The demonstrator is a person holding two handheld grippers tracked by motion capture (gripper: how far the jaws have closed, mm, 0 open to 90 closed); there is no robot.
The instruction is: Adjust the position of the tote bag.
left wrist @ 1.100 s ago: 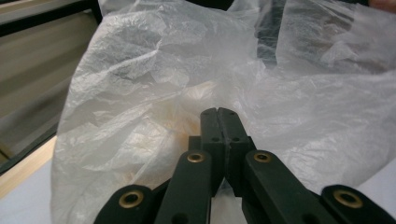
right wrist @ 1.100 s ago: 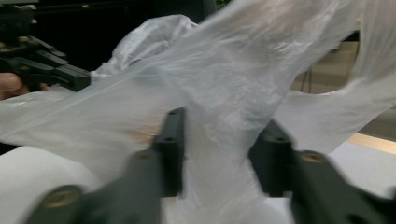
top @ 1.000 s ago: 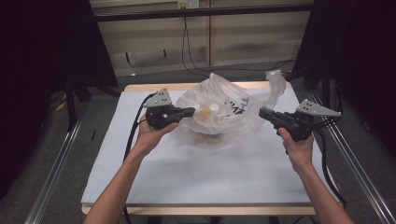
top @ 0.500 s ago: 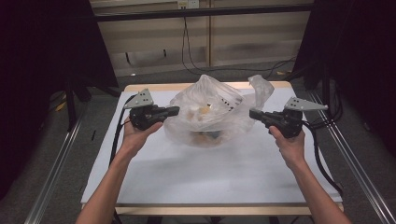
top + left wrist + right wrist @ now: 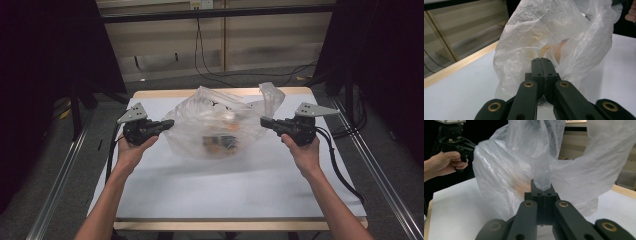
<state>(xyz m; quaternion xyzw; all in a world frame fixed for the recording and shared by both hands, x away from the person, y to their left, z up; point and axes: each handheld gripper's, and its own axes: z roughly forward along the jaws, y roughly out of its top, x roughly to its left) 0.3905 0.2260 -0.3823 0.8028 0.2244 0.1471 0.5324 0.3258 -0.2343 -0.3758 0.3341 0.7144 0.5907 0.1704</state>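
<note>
From the high view we see one clear, crinkled plastic bag point(image 5: 215, 127) sitting on the white-covered bench point(image 5: 225, 190), bulging and rounded, with small orange and dark items dimly visible inside. We count two grippers: the left gripper point(image 5: 167, 123) meets the bag's left side and the right gripper point(image 5: 264, 121) its right side, where a loose flap of film rises. In the left gripper view, we see the black jaws pressed together, their tips against the thin wrinkled film of the bag point(image 5: 554, 37); whether film is pinched there we cannot tell. In the right gripper view, the jaws are clamped on a twisted strip of the bag point(image 5: 541, 170), and the left gripper point(image 5: 472, 147) shows beyond.
</note>
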